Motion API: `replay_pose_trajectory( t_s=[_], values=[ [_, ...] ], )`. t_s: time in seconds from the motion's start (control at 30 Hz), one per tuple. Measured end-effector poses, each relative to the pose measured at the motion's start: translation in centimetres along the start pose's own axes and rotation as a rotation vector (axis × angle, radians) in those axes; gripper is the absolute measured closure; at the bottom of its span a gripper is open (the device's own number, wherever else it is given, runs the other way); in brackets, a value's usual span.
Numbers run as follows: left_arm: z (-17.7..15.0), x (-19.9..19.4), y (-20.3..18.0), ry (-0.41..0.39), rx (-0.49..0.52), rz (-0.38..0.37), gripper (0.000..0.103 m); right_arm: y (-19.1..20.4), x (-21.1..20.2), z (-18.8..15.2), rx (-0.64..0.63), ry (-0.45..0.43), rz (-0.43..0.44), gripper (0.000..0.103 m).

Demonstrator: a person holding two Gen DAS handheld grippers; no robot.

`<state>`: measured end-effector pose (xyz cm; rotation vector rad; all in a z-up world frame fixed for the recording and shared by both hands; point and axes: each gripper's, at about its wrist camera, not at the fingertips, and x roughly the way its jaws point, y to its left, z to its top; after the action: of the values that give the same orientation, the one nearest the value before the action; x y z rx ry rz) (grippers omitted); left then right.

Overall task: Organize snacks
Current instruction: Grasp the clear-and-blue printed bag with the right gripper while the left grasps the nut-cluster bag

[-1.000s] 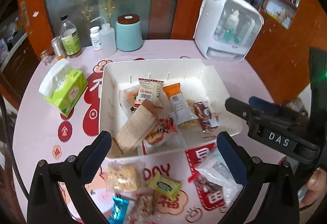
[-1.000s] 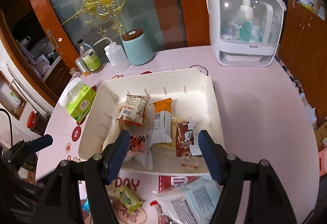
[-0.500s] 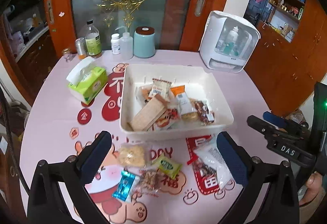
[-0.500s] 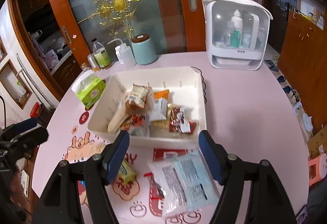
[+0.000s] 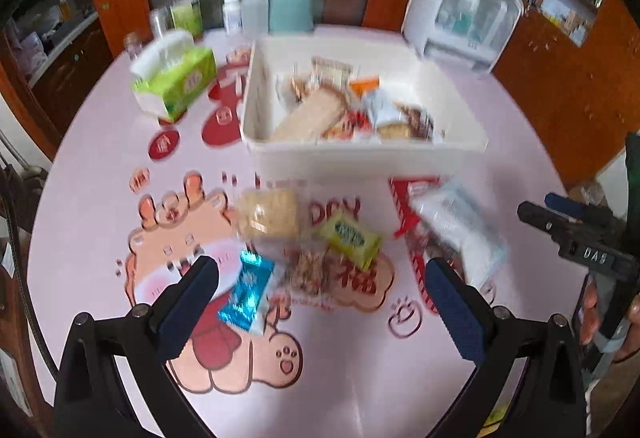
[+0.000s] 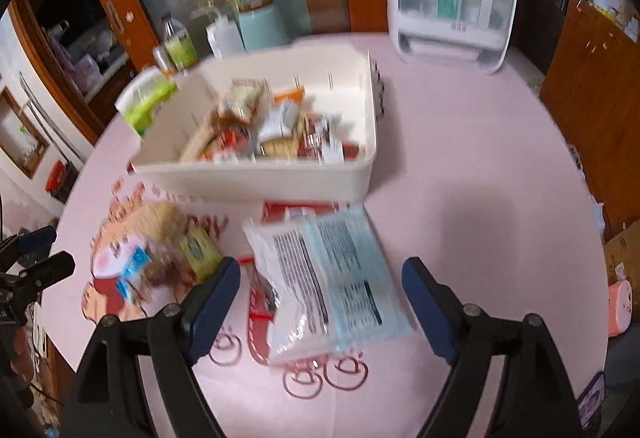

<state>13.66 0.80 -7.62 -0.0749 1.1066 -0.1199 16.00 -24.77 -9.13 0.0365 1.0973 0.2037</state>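
Observation:
A white bin (image 5: 360,158) (image 6: 256,178) holding several snack packs stands mid-table. In front of it lie loose snacks: a blue pack (image 5: 246,288), a yellow-green pack (image 5: 351,238), a beige cracker pack (image 5: 269,213), a brown mixed pack (image 5: 308,270) and a large clear-and-blue bag (image 5: 460,226) (image 6: 324,286). My left gripper (image 5: 320,312) is open and empty above the small packs. My right gripper (image 6: 320,312) is open and empty, its jaws either side of the large bag's near end.
A green tissue box (image 5: 176,78) sits left of the bin. Bottles and a teal canister (image 5: 291,7) stand at the back. A white cabinet-like appliance (image 5: 460,10) stands back right. The pink round table (image 6: 480,198) drops off close on all sides.
Both grippers have pulled back from over the bin and dropped toward the loose snacks in front of it. Both stay open and empty.

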Motion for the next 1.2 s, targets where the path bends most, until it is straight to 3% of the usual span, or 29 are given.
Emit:
replay_pose_trajectory(
  t_s=[0.23, 0.47, 0.63, 0.73, 0.9, 1.03, 1.2],
  values=[
    [-1.6, 5.6, 1.3, 0.116, -0.052, -0.019, 0.002, 0.0, 4.3, -1.5, -0.025, 0.105, -0.016, 0.019],
    [-1.8, 9.6, 2.9, 0.199, -0.126, -0.050, 0.026, 0.4, 7.6, -1.4, -0.067, 0.148, -0.027, 0.019],
    [-1.7, 10.6, 1.9, 0.201, -0.062, -0.012, 0.029, -0.4, 9.5, -1.0, -0.025, 0.188, 0.000, 0.013],
    [-1.5, 11.2, 1.2, 0.220, -0.042, -0.025, 0.041, -0.8, 10.4, -0.9, -0.008, 0.206, 0.011, 0.007],
    [-1.2, 11.9, -0.2, 0.224, 0.019, -0.012, 0.041, -0.9, 10.6, -0.7, -0.005, 0.200, 0.026, 0.007],
    [-1.1, 13.1, -0.6, 0.257, 0.015, -0.018, 0.042, -0.7, 10.7, -0.8, -0.020, 0.200, 0.017, 0.009],
    [-1.5, 13.8, -1.1, 0.252, 0.016, -0.029, 0.054, -0.3, 10.0, -0.9, -0.031, 0.164, 0.005, 0.027]
  ],
)
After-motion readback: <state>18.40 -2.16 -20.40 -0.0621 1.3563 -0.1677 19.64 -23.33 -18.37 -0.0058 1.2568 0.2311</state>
